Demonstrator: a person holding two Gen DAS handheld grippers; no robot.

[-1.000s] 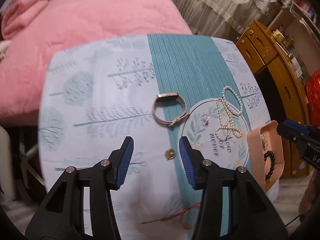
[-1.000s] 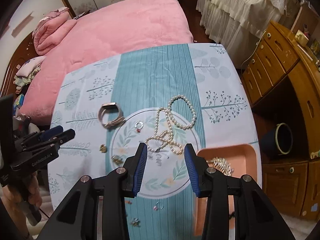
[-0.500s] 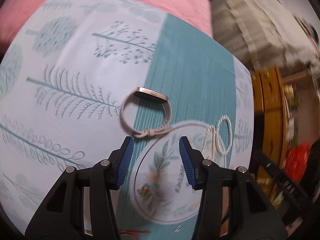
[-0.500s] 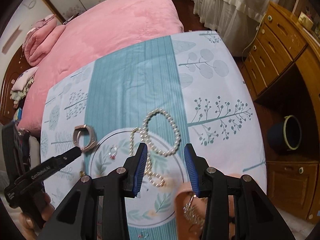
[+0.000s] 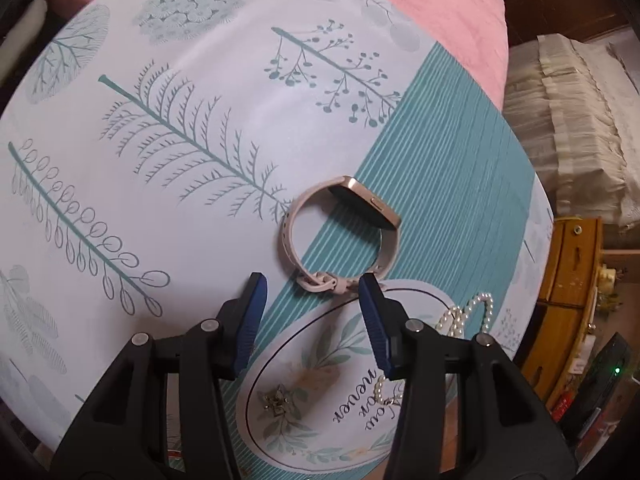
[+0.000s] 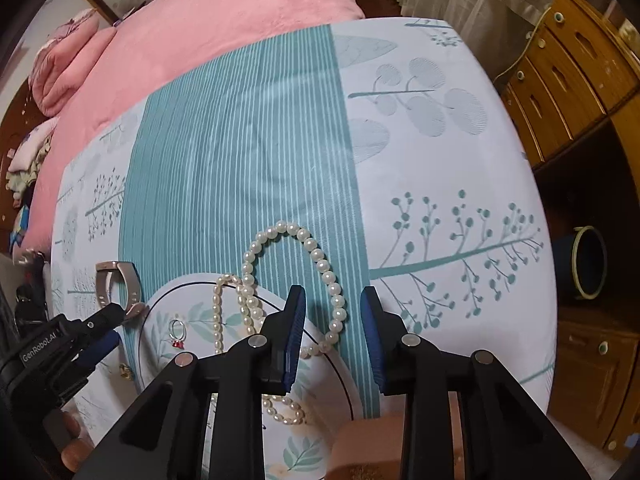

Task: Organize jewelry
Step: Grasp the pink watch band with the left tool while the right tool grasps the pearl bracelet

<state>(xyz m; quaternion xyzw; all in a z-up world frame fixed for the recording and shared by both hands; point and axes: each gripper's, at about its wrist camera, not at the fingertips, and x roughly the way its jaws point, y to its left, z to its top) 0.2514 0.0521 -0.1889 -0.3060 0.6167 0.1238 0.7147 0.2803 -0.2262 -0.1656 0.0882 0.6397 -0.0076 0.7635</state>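
A rose-gold watch with a pale strap lies on the patterned tablecloth. My left gripper is open, its blue fingertips either side of the strap's buckle, just short of it. The watch also shows in the right wrist view, with the left gripper at it. A pearl necklace loops in front of my open right gripper, whose fingers straddle the strand. The necklace shows in the left wrist view. A small ring with a red stone lies on the round printed panel.
A small flower-shaped piece and a gold earring lie on the cloth. A peach tray sits under my right gripper. A pink quilt lies behind the table, wooden drawers to the right.
My left gripper has moved in low toward the watch, which now sits just beyond its open fingertips. My right gripper has dropped forward over the pearl necklace's loop.
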